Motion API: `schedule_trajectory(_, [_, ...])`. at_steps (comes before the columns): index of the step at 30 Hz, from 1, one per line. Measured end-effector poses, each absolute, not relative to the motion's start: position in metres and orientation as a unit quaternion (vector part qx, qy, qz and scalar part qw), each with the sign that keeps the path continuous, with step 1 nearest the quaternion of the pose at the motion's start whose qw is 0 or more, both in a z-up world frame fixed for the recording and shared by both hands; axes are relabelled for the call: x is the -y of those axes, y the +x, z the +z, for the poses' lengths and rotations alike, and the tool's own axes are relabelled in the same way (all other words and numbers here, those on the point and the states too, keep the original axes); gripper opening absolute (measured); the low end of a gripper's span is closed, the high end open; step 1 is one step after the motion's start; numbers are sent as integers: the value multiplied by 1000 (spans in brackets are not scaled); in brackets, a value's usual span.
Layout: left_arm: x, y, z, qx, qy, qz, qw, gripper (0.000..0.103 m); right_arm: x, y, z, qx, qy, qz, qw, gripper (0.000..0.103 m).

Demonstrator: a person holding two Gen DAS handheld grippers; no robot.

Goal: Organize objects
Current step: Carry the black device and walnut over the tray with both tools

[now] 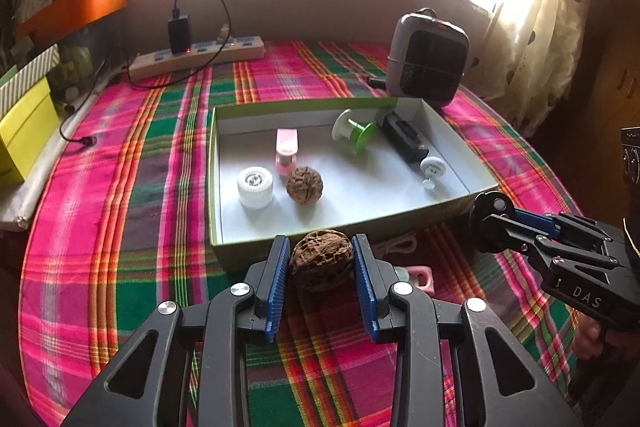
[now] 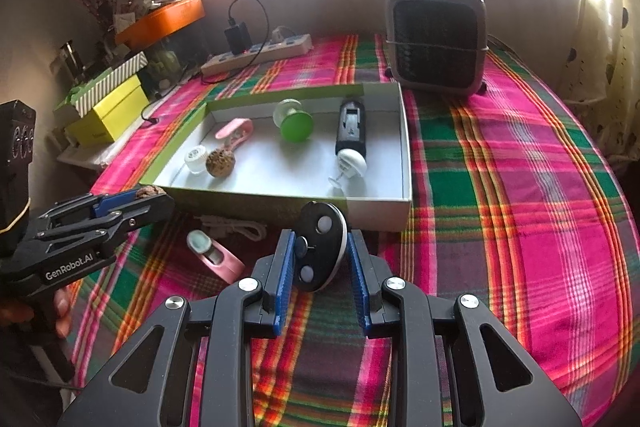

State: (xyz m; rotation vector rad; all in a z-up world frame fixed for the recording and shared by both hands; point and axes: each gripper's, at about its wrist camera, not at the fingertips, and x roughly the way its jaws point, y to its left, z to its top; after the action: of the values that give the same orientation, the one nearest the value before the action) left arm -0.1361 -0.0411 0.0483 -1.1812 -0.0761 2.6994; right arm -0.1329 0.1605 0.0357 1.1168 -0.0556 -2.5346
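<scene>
Left gripper [image 1: 322, 267]: fingers clamped on walnut [image 1: 322, 261], just before tray's [image 1: 224, 251] near rim. Second walnut [image 1: 304, 185] inside tray. Right gripper [image 2: 320, 259]: fingers closed on black disc [image 2: 320, 251] near tray's right corner; open cloth [image 2: 520, 187] rightward.

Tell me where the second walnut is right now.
In the left wrist view, the second walnut sits between the left gripper's fingers, just short of the box's near wall; the first walnut lies inside beside the white jar.
</scene>
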Motion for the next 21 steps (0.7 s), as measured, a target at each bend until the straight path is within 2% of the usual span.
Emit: schedule_trajectory(21, [46, -177, 48, 30, -402, 911, 85, 30, -141, -189, 46, 28, 394, -896, 203, 28])
